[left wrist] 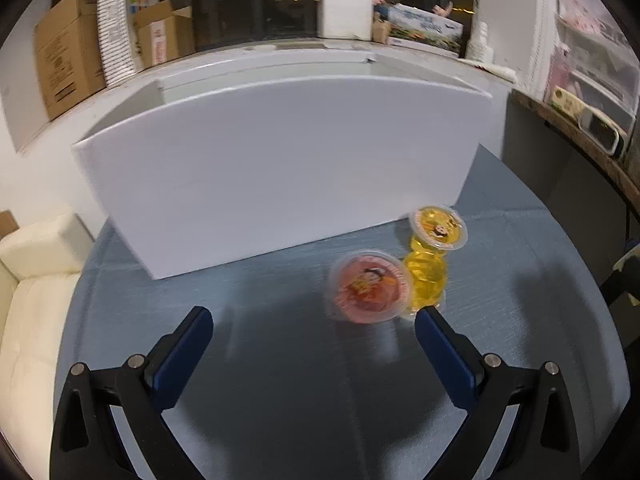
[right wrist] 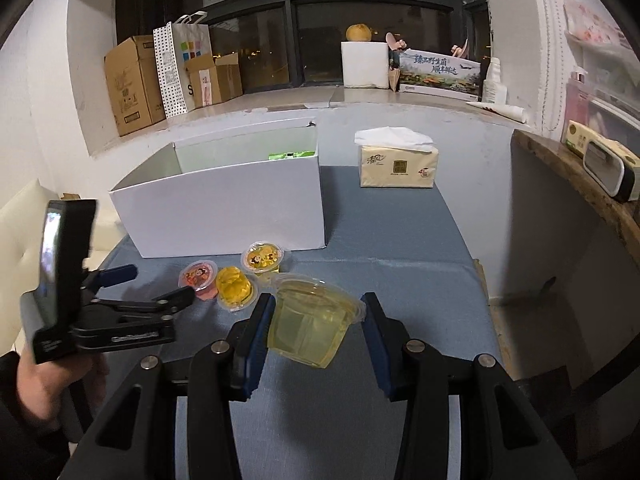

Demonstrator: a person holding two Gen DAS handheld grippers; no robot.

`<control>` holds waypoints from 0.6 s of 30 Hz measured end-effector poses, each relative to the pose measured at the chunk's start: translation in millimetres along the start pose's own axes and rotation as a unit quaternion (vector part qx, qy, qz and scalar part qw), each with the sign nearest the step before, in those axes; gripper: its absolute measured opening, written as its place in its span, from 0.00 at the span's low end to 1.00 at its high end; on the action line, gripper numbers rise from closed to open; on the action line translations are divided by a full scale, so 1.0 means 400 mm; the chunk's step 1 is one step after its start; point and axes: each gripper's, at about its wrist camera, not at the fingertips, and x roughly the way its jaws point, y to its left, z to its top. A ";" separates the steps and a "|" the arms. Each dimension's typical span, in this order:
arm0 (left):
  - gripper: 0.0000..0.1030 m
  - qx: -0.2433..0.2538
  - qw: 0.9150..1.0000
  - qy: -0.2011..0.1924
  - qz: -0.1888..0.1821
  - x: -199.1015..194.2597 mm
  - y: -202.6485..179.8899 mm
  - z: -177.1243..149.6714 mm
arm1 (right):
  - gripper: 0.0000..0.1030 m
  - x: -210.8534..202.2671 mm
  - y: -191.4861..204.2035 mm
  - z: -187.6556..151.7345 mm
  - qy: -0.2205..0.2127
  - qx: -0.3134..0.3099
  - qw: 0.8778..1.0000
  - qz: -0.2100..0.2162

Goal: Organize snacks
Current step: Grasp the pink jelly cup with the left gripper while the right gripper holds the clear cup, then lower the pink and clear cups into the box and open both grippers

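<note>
The right gripper (right wrist: 316, 320) is clutching a pale yellow jelly cup (right wrist: 310, 322) above the blue table (right wrist: 400, 240); the left gripper (left wrist: 314, 332) is hanging spread and empty; beyond, 3 jelly cups (right wrist: 236, 276) are sitting before the white box (right wrist: 224, 208)

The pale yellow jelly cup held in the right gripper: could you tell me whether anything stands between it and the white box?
Nothing visible does. The pale yellow jelly cup, held off the table in the right gripper, faces only the white box's near wall, which it must clear to reach the open top.
</note>
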 end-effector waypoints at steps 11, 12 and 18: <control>0.49 0.030 0.999 0.013 -0.018 0.060 -0.036 0.039 | 0.46 0.001 -0.002 -0.017 0.007 0.004 1.000 0.000; 0.49 0.035 0.999 0.011 -0.014 0.059 -0.040 0.040 | 0.46 0.001 -0.001 -0.017 0.007 0.003 1.000 0.000; 0.49 0.032 0.999 -0.011 -0.026 0.019 -0.039 0.042 | 0.46 0.000 0.004 -0.019 0.008 0.002 1.000 0.001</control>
